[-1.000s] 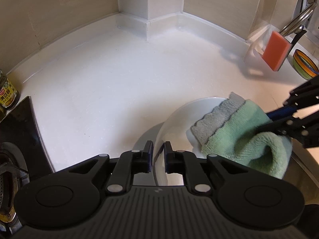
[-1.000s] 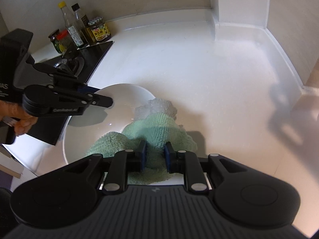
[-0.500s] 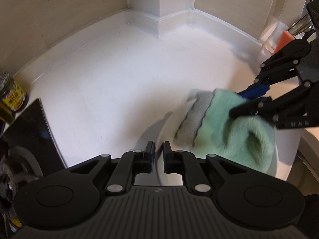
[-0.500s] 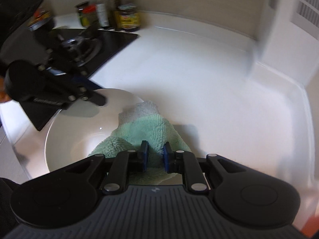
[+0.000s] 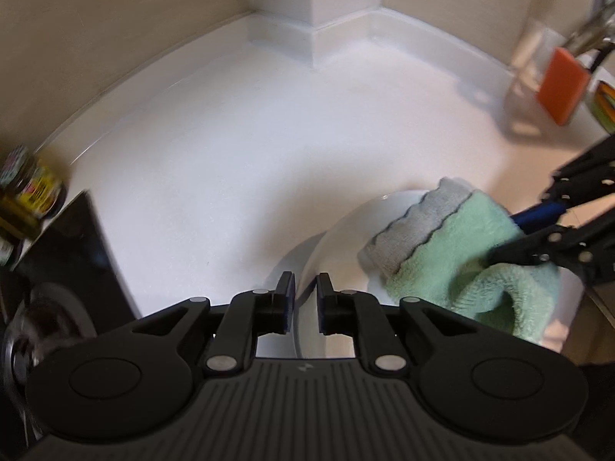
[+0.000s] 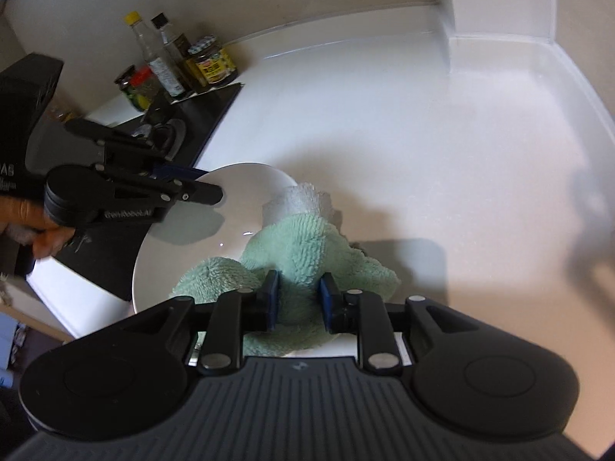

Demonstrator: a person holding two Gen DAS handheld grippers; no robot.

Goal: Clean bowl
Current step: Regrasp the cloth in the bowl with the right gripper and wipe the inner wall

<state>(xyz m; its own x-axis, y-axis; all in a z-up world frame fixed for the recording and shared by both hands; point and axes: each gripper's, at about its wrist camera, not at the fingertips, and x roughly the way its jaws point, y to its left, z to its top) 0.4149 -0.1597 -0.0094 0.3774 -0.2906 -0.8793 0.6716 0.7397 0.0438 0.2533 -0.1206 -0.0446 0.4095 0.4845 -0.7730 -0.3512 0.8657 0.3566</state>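
Right wrist view: one smooth, glossy white bowl (image 6: 192,238) sits on the matte white countertop (image 6: 423,153), and everything here is placed from it. The right gripper (image 6: 298,299) pinches a single terry cloth (image 6: 303,253) between its two blue-padded fingers (image 6: 272,299); the cloth is fluffy mint green with a pale grey folded end, bunched inside the bowl and spilling over the rim on the side nearest this camera. On the bowl's far-left rim the left gripper (image 6: 207,192), black with angular linkage arms, clamps the thin edge, one finger over the inside and one blue pad outside. Beyond the bowl, past that gripper, a flat black glass hob (image 6: 200,115) with one round metal burner lies against the wall, and behind it stand four containers that can be counted: two tall clear bottles (image 6: 153,57), one yellow-capped and one black-capped, and two squat jars, one with a checked lid (image 6: 209,63). In the left wrist view, the left gripper (image 5: 305,301) has its fingers drawn close around the bowl (image 5: 338,238) wall, which rises curved and thin between them. The cloth (image 5: 461,265) shows its scalloped grey border (image 5: 415,226) and looped pile, with the right gripper (image 5: 538,230) gripping it from the right of the bowl. Farther right of the bowl hangs one rectangular orange sponge (image 5: 563,90), blurred.
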